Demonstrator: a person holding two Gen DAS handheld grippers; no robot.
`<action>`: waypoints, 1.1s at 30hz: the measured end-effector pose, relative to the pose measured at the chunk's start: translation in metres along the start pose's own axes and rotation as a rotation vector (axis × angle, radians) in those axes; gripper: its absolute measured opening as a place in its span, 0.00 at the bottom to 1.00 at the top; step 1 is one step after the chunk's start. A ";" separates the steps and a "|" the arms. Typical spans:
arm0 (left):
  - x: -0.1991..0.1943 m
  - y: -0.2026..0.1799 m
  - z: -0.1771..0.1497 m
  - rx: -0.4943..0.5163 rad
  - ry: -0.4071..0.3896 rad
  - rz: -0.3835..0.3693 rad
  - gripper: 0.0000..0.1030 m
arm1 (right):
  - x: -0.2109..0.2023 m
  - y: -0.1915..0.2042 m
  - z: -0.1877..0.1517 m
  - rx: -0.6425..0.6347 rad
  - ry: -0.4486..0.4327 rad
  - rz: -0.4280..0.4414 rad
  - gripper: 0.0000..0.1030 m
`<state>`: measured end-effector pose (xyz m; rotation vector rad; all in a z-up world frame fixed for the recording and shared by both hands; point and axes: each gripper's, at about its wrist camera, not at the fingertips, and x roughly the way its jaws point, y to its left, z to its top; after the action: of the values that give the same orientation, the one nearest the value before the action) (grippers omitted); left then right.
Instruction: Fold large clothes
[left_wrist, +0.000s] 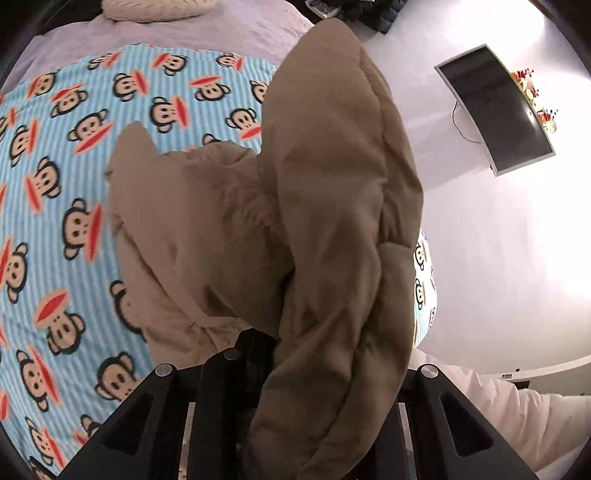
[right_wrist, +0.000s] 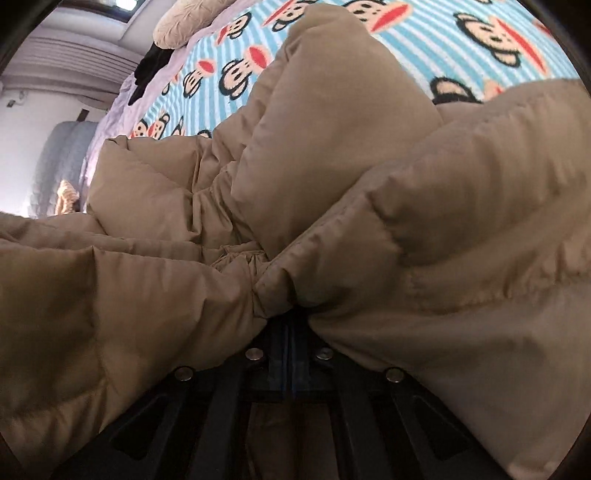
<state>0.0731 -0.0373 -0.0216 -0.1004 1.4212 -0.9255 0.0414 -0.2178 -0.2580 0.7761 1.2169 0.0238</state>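
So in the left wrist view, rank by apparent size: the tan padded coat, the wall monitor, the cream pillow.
1. tan padded coat, though nearness inflates it
2. wall monitor
3. cream pillow, cropped, so unsure

I can read no words, numbers or brand labels here; the bedspread (left_wrist: 55, 221) carries only a repeated cartoon monkey-face print on blue stripes, with no lettering I can make out.

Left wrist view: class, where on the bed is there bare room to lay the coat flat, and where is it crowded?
Free: the monkey blanket left of the coat, up to the pillow. Crowded: the middle and right edge, where the coat bunches and both grippers hold it.
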 end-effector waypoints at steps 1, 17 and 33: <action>0.011 -0.006 -0.005 0.004 0.004 -0.002 0.23 | -0.004 -0.002 0.001 0.011 0.008 0.014 0.00; 0.091 -0.022 0.006 -0.028 0.099 0.025 0.38 | -0.126 -0.080 -0.066 0.177 -0.071 0.093 0.04; 0.123 -0.081 -0.040 0.064 -0.017 0.096 0.75 | -0.204 -0.087 -0.014 0.121 -0.113 0.455 0.78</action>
<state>-0.0160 -0.1457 -0.0809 0.0077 1.3676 -0.8877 -0.0808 -0.3597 -0.1383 1.1333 0.9215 0.2783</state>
